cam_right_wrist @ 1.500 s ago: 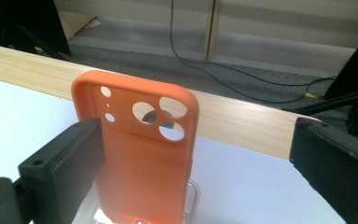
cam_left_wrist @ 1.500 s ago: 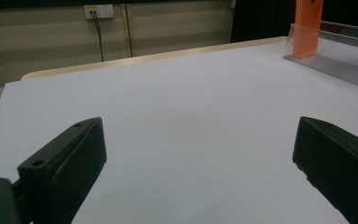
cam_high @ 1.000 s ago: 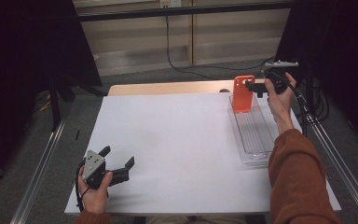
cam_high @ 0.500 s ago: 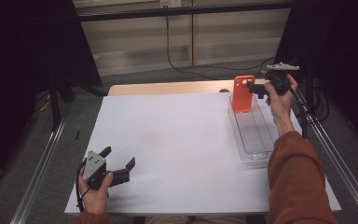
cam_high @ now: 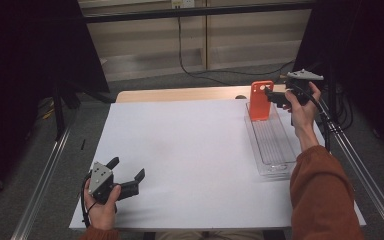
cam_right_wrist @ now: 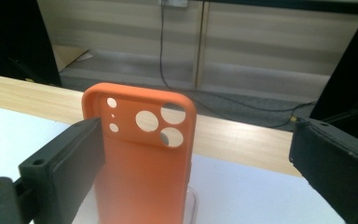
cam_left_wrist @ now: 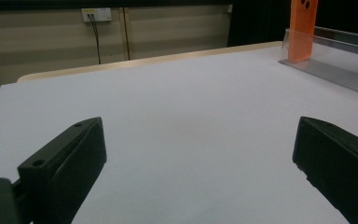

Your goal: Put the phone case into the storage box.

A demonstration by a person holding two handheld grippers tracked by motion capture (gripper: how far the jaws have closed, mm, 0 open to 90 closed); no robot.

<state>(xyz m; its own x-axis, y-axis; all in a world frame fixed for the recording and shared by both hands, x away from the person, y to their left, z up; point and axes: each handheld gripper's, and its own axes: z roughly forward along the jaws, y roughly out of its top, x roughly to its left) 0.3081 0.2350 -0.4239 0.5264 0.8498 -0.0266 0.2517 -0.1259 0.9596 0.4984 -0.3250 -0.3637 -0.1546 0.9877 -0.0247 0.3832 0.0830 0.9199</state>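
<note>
An orange phone case [cam_high: 261,100] stands upright at the far end of a clear plastic tray [cam_high: 272,150] on the right of the white table. My right gripper [cam_high: 271,98] is held just right of the case, open. In the right gripper view the case [cam_right_wrist: 144,163] stands between the wide-apart jaws of my right gripper [cam_right_wrist: 200,158], close to the left one, its camera holes facing me. My left gripper [cam_high: 127,168] rests open near the table's front left corner, nothing between its fingers. The left gripper view has my left gripper [cam_left_wrist: 196,154] over bare table, with the case [cam_left_wrist: 303,28] and tray [cam_left_wrist: 335,70] far off.
The white table top [cam_high: 190,150] spreads wide between the two hands. A strip of bare wood [cam_high: 180,94] runs along its far edge. Metal rails [cam_high: 45,175] flank the table, and a cable [cam_high: 190,55] hangs down the back wall.
My right gripper has sunk slightly beside the case. The left gripper and the case have stayed put.
</note>
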